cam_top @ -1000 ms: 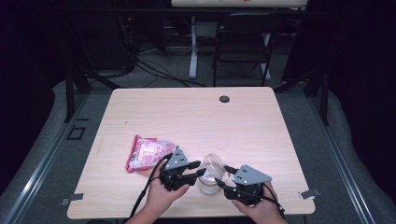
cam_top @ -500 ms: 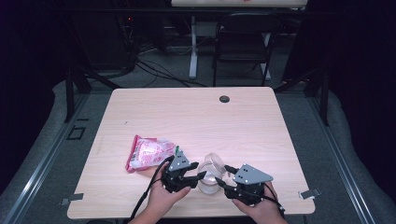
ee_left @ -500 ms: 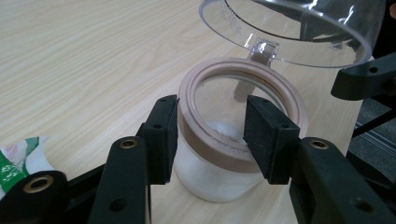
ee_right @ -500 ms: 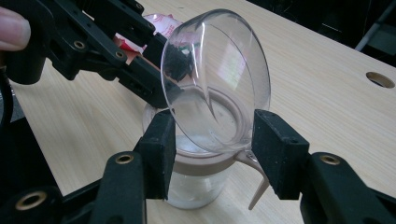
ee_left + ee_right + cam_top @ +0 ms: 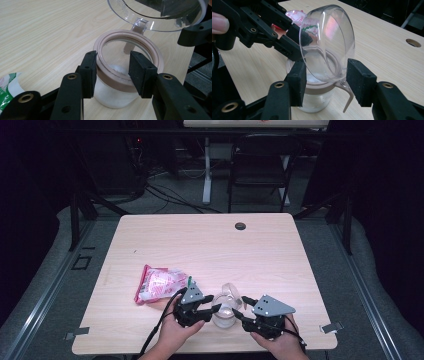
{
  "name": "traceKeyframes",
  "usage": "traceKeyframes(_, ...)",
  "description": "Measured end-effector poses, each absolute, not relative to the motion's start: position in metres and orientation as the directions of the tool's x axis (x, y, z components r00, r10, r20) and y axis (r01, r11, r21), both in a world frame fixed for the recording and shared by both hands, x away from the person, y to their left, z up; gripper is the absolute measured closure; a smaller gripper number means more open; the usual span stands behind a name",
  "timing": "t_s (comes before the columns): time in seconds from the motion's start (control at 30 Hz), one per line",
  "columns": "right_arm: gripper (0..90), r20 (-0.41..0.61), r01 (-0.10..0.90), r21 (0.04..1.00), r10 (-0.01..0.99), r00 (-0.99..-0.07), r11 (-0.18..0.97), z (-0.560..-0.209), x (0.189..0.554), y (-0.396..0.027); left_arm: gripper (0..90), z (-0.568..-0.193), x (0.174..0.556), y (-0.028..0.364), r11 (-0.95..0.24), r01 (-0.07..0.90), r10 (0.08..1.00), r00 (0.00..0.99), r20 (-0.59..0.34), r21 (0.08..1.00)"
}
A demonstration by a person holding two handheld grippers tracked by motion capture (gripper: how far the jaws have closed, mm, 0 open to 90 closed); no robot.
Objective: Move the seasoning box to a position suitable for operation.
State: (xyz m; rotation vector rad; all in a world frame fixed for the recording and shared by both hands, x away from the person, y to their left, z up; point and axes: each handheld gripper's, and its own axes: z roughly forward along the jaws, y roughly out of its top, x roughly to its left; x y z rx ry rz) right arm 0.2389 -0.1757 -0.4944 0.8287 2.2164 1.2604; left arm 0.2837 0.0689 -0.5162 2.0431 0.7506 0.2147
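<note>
Pale wood surface (image 5: pixel 210 250) spreads under my high view, a round grommet hole (image 5: pixel 240 226) at twelve o'clock. At about eight o'clock from centre lies a pink snack bag (image 5: pixel 156 283). Near six o'clock stands the small clear jar (image 5: pixel 223 315) with its tan collar and hinged clear lid (image 5: pixel 327 42) flipped up. I see my left hand-held gripper (image 5: pixel 210 309) at the jar's nine o'clock: one jaw stands outside the collar, the other over the mouth, half-spread, having just been narrowing, pads not pressing. My right hand-held gripper (image 5: pixel 239 310) sits at the jar's three o'clock, jaws flanking collar and lid; I cannot tell whether they grip.
</note>
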Motion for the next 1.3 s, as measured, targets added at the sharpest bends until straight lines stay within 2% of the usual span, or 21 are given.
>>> traceKeyframes(0.33, 54.5, -0.064, 0.285, 0.887, 0.707, -0.704, 0.364, -0.492, 0.239, -0.182, 58.4, -0.516, 0.284, 0.069, -0.397, 0.42, 0.585, 0.801, -0.128, 0.816)
traceKeyframes(0.47, 59.7, -0.036, 0.304, 0.888, 0.712, -0.701, 0.344, -0.49, 0.239, -0.189, 58.4, -0.516, 0.283, 0.069, -0.397, 0.423, 0.586, 0.8, -0.13, 0.814)
traceKeyframes(0.77, 60.9, -0.015, 0.324, 0.889, 0.728, -0.686, 0.324, -0.488, 0.242, -0.199, 58.4, -0.516, 0.283, 0.069, -0.394, 0.42, 0.588, 0.799, -0.128, 0.818)
traceKeyframes(1.03, 59.8, 0.0, 0.334, 0.891, 0.736, -0.677, 0.308, -0.489, 0.244, -0.205, 58.5, -0.516, 0.283, 0.069, -0.392, 0.421, 0.588, 0.798, -0.13, 0.818)
traceKeyframes(1.13, 57.2, 0.002, 0.338, 0.891, 0.741, -0.672, 0.304, -0.491, 0.246, -0.205, 58.6, -0.516, 0.283, 0.069, -0.391, 0.422, 0.589, 0.797, -0.13, 0.818)
traceKeyframes(1.17, 52.9, 0.005, 0.343, 0.888, 0.74, -0.673, 0.306, -0.493, 0.247, -0.205, 58.7, -0.516, 0.282, 0.069, -0.39, 0.423, 0.59, 0.797, -0.13, 0.818)
traceKeyframes(1.3, 52.1, 0.006, 0.351, 0.883, 0.739, -0.674, 0.312, -0.498, 0.249, -0.202, 58.7, -0.517, 0.283, 0.069, -0.389, 0.421, 0.59, 0.797, -0.13, 0.819)
